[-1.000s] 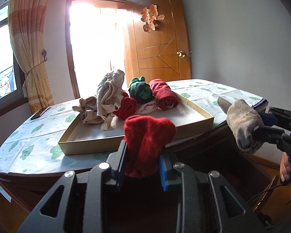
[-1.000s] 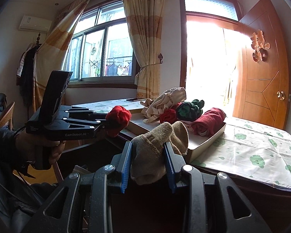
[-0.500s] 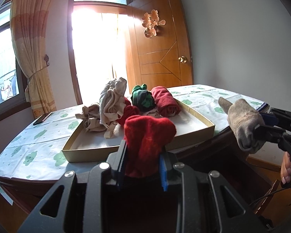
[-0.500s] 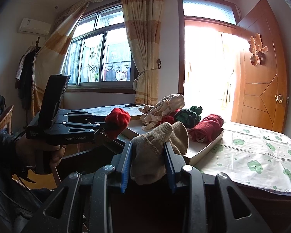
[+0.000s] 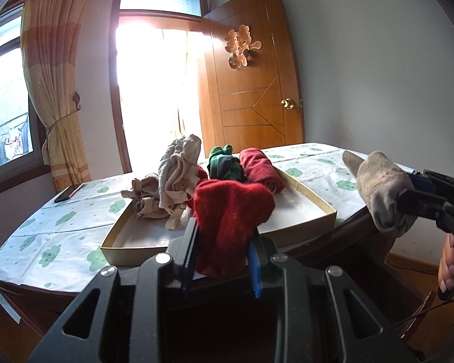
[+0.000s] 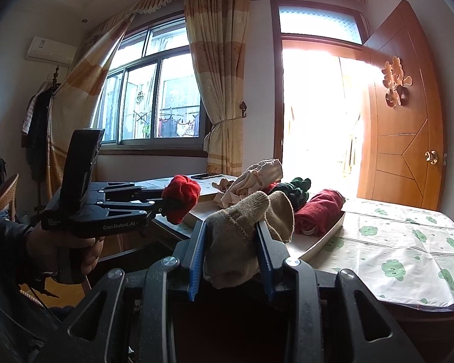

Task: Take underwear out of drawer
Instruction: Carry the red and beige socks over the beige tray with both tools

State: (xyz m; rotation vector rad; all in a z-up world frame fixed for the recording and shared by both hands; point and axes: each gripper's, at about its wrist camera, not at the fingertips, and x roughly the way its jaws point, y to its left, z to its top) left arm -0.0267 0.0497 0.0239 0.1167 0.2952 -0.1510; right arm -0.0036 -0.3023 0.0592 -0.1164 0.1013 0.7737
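Both grippers have pulled back a bit from the table since a second ago. Left wrist view: left gripper [image 5: 222, 242] clamped on a red garment [image 5: 227, 220]; the shallow tray [image 5: 302, 227] at 12 o'clock holds beige underwear [image 5: 172, 181], a green bundle [image 5: 225, 166] and a dark red roll [image 5: 261, 169]. Right wrist view: right gripper [image 6: 231, 252] clamped on a beige sock [image 6: 245, 230], tray at 1 o'clock.

Tray [image 5: 305, 230] front bare — clothes pile [image 5: 178, 175] crowds back.

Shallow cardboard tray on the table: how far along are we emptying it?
In hand: left claw shut on a red knitted bundle, right claw on a beige knitted piece, both off the shallow cardboard tray. Left inside: cream crumpled garments, green roll, dark red roll.
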